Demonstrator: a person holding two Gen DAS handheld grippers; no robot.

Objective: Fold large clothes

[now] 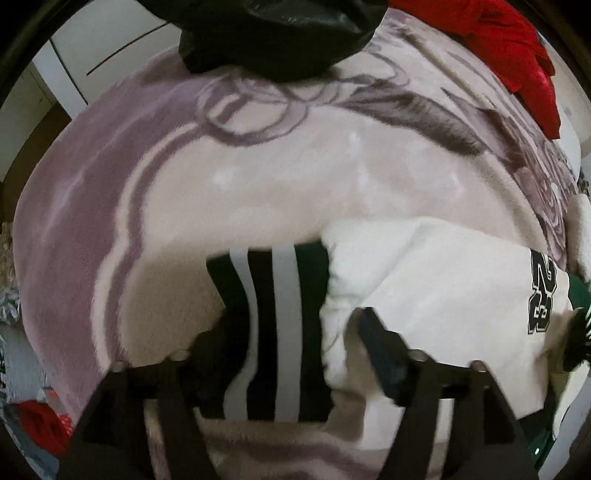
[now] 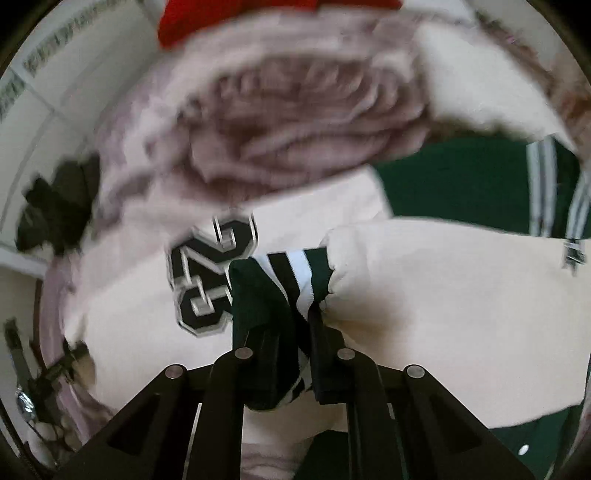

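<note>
A varsity jacket lies on the bed, with white sleeves [image 1: 424, 295], a green body [image 2: 461, 184] and a black "23" patch [image 1: 541, 295]. In the left wrist view one striped cuff [image 1: 273, 314], black-green with white bands, lies flat. My left gripper [image 1: 291, 332] stands open over this cuff, one finger at either side of it and the right finger on the white sleeve. In the right wrist view my right gripper [image 2: 290, 326] is shut on the other striped cuff [image 2: 295, 273], bunching it just beside the "23" patch [image 2: 210, 273]. Its white sleeve [image 2: 443, 295] runs off to the right.
A pink and mauve fleece blanket [image 1: 258, 184] covers the bed. A shiny black garment [image 1: 273, 33] lies at its far edge and a red garment [image 1: 517, 48] at the far right. Another red item [image 1: 40, 424] sits off the bed at lower left. White cupboard doors [image 1: 92, 48] stand behind.
</note>
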